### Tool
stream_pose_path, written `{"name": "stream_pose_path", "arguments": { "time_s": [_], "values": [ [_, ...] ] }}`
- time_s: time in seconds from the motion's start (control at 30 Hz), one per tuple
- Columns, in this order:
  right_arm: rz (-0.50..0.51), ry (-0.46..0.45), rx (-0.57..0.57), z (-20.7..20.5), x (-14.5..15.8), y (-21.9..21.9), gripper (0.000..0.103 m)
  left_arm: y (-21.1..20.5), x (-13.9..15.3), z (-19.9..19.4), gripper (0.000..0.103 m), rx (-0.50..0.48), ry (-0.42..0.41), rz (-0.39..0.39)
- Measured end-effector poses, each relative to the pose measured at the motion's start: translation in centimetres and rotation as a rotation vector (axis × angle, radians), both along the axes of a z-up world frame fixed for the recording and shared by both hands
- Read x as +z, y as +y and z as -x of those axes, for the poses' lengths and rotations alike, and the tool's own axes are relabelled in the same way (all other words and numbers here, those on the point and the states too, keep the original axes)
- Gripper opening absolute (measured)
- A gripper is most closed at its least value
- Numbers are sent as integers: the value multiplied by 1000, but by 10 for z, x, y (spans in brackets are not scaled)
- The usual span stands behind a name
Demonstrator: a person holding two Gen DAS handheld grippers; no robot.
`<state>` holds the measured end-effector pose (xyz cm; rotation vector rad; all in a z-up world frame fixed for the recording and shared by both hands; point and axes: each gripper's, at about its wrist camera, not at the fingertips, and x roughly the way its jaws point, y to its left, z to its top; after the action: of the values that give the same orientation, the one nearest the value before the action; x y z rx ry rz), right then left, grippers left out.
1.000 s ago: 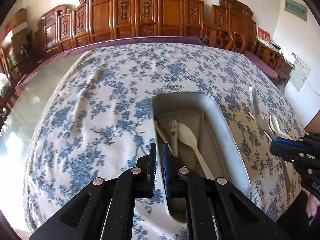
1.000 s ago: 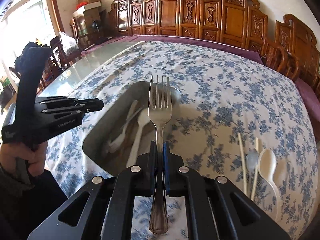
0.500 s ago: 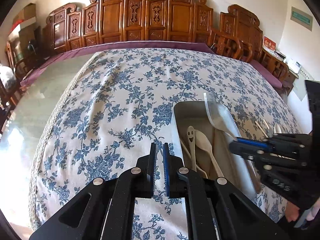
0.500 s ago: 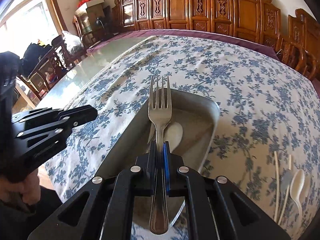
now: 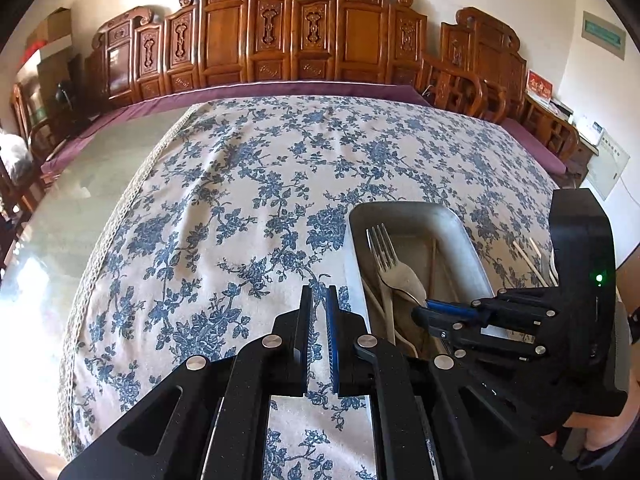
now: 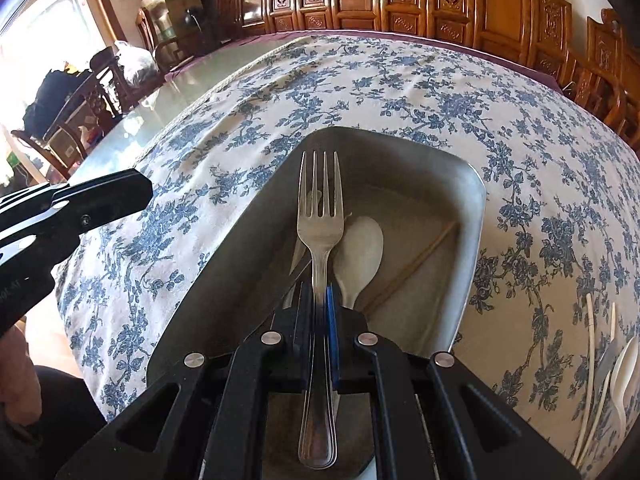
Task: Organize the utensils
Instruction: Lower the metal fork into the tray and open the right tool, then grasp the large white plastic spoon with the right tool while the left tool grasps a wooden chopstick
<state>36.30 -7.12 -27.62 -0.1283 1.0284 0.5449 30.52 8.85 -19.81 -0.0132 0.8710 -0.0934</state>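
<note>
– Where is the silver metal fork [image 6: 321, 216] right now?

– Clamped by its handle between the fingers of the right gripper [image 6: 320, 300], tines pointing forward over the grey rectangular metal tray [image 6: 476, 216]. The tray sits on the blue-flowered white tablecloth [image 6: 400, 80].

– What lies in the tray?

– A white plastic spoon [image 6: 360, 248] just beside the fork's neck, and a thin wooden chopstick [image 6: 416, 264] lying diagonally on the tray floor.

– And the left gripper [image 5: 319, 304]?

– It hangs over the cloth just left of the tray, its jaws nearly together with only a narrow gap, gripping nothing.

– Anything outside the tray?

– More pale chopsticks [image 6: 591, 340] and a white spoon [image 6: 626, 372] lie on the cloth to the right.
</note>
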Motion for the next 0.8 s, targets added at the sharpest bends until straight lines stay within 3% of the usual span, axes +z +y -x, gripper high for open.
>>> {"name": "stream_pose_path", "arguments": {
  "time_s": [0.3, 0.8],
  "values": [
    [-21, -98, -18, 6, 30, -24, 10, -8, 2, 3, 5, -8, -10, 10],
    [14, -202, -146, 47, 69, -149, 10, -58, 25, 18, 7, -71, -56, 11]
  ]
}}
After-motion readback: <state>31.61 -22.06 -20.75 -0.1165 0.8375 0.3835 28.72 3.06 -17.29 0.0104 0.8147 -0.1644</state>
